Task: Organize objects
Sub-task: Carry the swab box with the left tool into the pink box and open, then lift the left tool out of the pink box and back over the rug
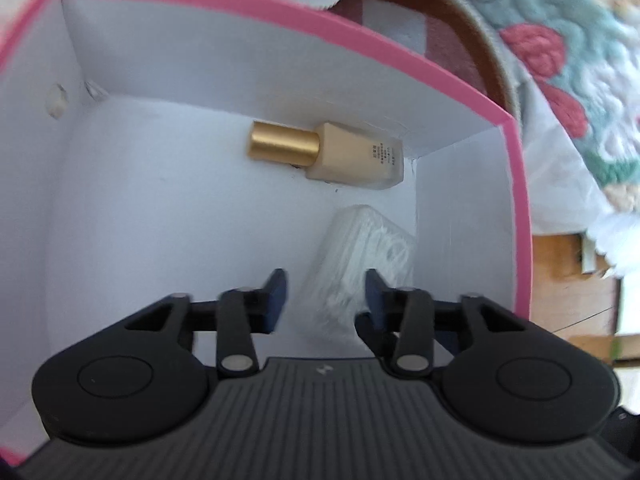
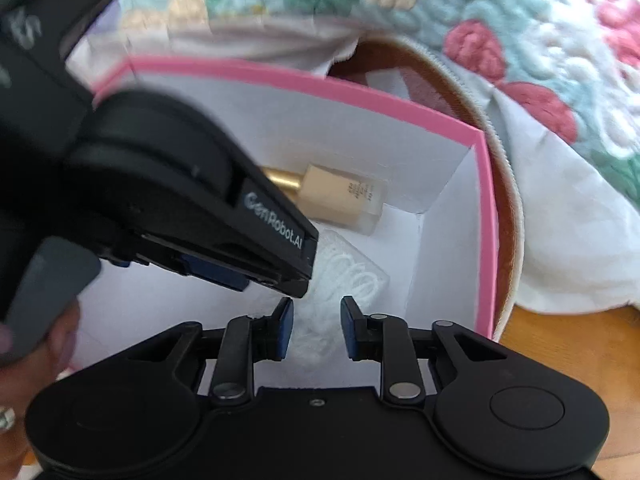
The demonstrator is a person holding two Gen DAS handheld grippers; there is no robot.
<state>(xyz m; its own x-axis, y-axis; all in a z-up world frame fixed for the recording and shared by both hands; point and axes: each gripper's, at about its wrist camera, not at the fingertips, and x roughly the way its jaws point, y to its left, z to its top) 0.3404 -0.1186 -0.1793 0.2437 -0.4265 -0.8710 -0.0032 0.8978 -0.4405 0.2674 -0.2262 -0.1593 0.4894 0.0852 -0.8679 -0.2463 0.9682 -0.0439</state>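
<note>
A pink-rimmed white box [image 1: 400,56] holds a beige foundation bottle with a gold cap [image 1: 332,154] lying on its side by the far wall, and a clear plastic packet of white items [image 1: 360,264] near the right corner. My left gripper [image 1: 326,292] is open inside the box, its fingers either side of the packet without pinching it. In the right wrist view the box [image 2: 486,216], the bottle [image 2: 344,198] and the packet [image 2: 352,280] show again. My right gripper [image 2: 316,326] is open and empty above the packet. The left gripper [image 2: 276,276] reaches in from the left.
A floral quilted cloth [image 2: 520,20] and white fabric [image 2: 568,240] lie behind and right of the box. A brown round-edged object [image 2: 508,208] curves around the box's right side. The wooden surface [image 2: 560,344] shows at right. The person's hand [image 2: 60,344] is at the left.
</note>
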